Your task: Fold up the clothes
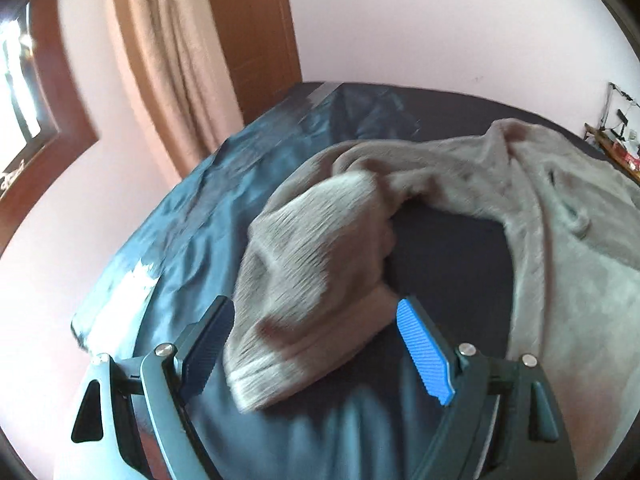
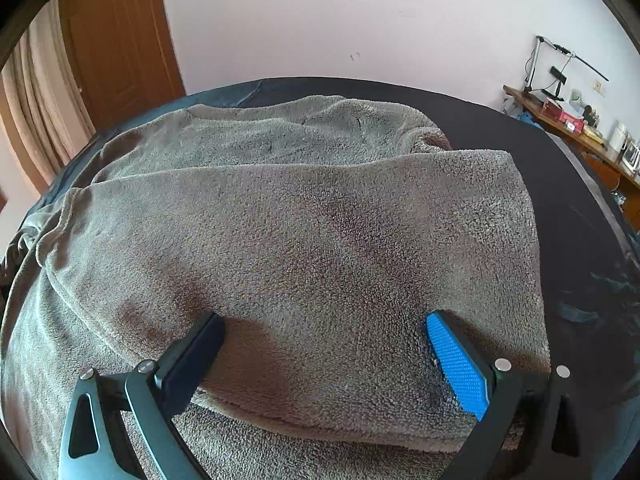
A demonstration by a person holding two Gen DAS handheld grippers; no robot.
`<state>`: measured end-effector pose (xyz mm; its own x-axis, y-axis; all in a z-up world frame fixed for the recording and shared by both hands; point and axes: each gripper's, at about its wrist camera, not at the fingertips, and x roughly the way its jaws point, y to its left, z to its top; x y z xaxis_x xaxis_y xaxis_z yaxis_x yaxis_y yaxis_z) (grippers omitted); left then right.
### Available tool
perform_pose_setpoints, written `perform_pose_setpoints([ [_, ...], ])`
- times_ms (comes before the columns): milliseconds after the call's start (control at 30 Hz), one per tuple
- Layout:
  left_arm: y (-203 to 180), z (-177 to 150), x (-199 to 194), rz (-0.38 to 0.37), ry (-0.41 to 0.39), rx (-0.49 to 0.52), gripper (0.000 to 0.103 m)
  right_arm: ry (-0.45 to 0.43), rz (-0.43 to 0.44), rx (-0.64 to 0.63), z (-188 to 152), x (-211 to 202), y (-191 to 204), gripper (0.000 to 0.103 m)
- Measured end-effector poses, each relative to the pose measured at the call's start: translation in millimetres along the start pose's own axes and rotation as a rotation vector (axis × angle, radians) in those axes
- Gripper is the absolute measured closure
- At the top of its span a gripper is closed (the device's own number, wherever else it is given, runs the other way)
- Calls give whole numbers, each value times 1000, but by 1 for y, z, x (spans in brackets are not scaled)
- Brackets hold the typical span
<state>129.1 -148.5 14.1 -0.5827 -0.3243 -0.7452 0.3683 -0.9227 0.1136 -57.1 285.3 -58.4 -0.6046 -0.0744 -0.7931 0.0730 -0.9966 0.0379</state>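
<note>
A grey fleece garment [image 2: 312, 216] lies spread on a dark bed, one part folded over its body. In the left wrist view a sleeve [image 1: 320, 264] of it lies bunched, its ribbed cuff end between my fingers. My left gripper [image 1: 316, 320] is open around that cuff, blurred by motion. My right gripper [image 2: 324, 336] is open, its fingers resting on the folded layer near its front hem. The rest of the garment [image 1: 560, 216] curves off to the right in the left wrist view.
The bed has a dark sheet [image 1: 448, 248] and a shiny blue cover [image 1: 224, 184] at its left edge. A curtain [image 1: 168, 60] and wooden door frame stand behind. A cluttered wooden shelf [image 2: 576, 128] lines the right wall.
</note>
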Motion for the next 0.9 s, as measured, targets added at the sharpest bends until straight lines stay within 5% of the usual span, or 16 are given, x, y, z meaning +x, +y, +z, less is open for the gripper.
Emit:
perform_pose_setpoints([
  [333,14,-19,22,19,55,25,18,0,0,1,-1,-1,-1,0],
  [433,18,-18,23,-41,58,11,29,-1,0,2,-1,-1,-1,0],
  [567,20,-14,25,-30,58,17,43,-1,0,3,-1,-1,-1,0],
  [900,58,4,26,-98,29,-164,43,-1,-2,2,0,-1,-1,0],
])
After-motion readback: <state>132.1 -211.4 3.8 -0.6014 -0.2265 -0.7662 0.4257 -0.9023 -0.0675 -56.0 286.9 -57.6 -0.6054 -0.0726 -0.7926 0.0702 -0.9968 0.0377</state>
